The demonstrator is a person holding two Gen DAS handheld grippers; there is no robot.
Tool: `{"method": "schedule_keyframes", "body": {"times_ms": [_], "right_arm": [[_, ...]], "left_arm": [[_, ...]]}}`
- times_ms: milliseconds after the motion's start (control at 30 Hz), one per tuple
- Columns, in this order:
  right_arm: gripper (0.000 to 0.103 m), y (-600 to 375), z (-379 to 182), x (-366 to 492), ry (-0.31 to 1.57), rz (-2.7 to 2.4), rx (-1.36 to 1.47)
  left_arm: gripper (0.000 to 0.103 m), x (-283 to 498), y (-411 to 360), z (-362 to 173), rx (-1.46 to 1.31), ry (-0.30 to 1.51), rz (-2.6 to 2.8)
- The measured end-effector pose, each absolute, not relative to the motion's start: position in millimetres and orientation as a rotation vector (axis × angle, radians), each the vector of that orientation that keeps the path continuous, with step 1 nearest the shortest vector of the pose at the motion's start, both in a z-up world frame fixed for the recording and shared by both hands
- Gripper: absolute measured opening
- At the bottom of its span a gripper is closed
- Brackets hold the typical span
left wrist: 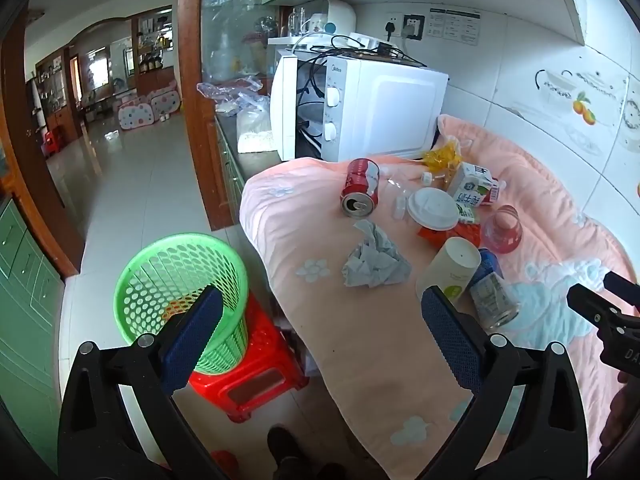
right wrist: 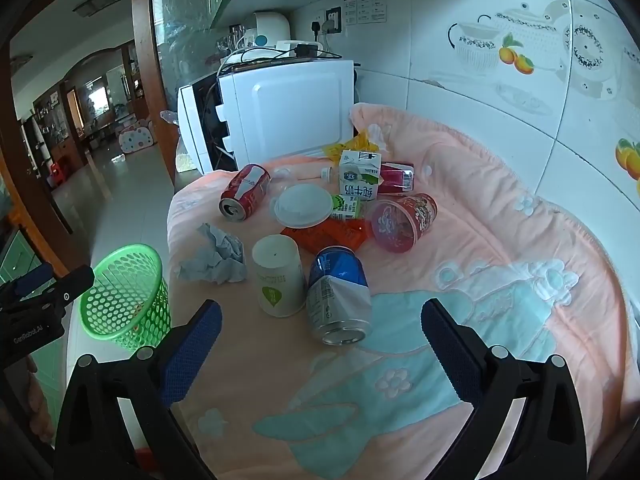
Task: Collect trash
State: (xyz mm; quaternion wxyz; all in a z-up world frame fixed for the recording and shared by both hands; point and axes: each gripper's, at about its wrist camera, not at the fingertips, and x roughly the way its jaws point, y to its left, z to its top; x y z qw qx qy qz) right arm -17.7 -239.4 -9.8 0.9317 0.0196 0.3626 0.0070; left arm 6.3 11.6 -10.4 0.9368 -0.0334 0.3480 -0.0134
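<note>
Trash lies on a pink blanket [right wrist: 500, 240]: a red soda can [right wrist: 245, 191] on its side, crumpled grey paper [right wrist: 218, 256], an upturned white paper cup [right wrist: 278, 280], a blue and silver can [right wrist: 338, 294], a white lid [right wrist: 304, 205], a milk carton [right wrist: 359, 180] and a red plastic cup [right wrist: 404, 218]. A green mesh basket [left wrist: 182, 288] stands on a red stool [left wrist: 250, 376] left of the blanket. My left gripper [left wrist: 322, 314] is open above the blanket's near edge, holding nothing. My right gripper [right wrist: 320, 326] is open just short of the blue can, also holding nothing.
A white microwave [left wrist: 360, 108] with cables on top stands behind the trash against the tiled wall [right wrist: 520, 92]. Yellow wrapper [left wrist: 442, 156] and orange packets [right wrist: 324, 236] lie among the trash. A tiled floor [left wrist: 132, 184] runs left toward a doorway. A shoe [left wrist: 282, 446] shows below.
</note>
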Motion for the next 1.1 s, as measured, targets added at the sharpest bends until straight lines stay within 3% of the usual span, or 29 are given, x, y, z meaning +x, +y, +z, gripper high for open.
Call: {"method": "schedule_keyframes", "body": {"times_ms": [1100], "right_arm": [[0.097, -238.7, -10.6, -15.1, 0.749, 0.025, 0.046]], "left_arm": [[0.098, 4.3, 10.4, -7.6, -0.047, 0.694, -0.020]]}}
